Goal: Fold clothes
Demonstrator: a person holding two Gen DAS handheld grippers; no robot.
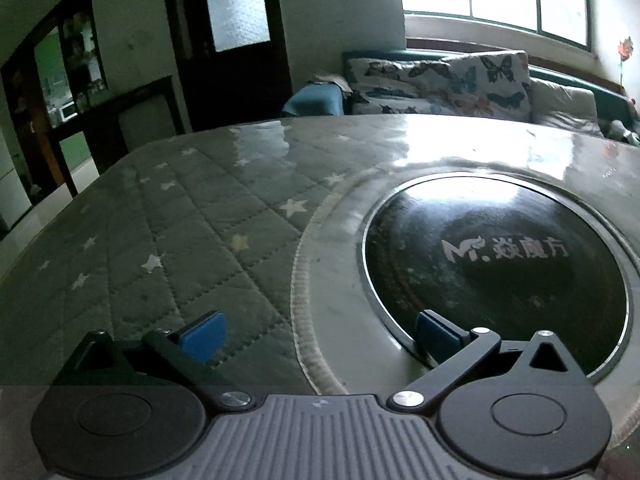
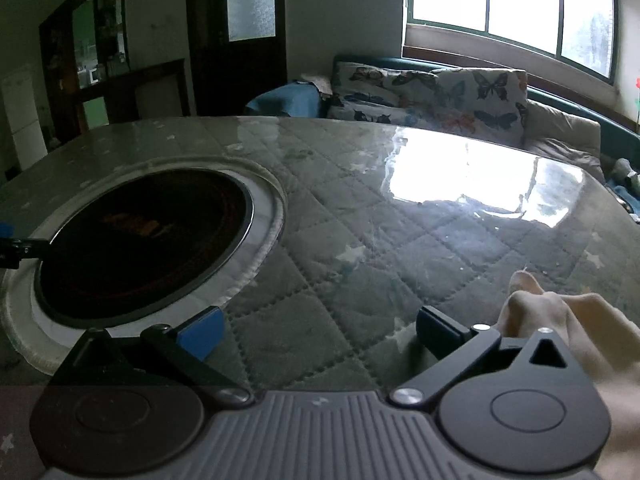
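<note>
1. The left claw [image 1: 318, 338], black-armed with blue pads, hangs tilted down over the surface [image 1: 192, 216], a table under a grey-green quilted cover with pale stars and a glossy clear sheet. Its jaws are spread wide with nothing between them.
2. Its left blue pad [image 1: 202, 336] is above the quilted cover; its right pad is above the rim of the round black glass hob plate [image 1: 496, 264], which is set into the surface inside a pale ring and carries a white logo.
3. The right claw [image 2: 318, 334], of the same make, is likewise spread wide and empty, above the quilted cover to the right of the hob plate [image 2: 144, 240].
4. The cream-coloured soft cloth garment [image 2: 568, 320] lies bunched on the surface just beside the right claw's right finger, at the lower right edge of the right wrist view; neither claw has hold of it.
5. Beyond the surface stands a sofa with butterfly-print cushions [image 2: 440, 96] below a bright window [image 2: 508, 4].
</note>
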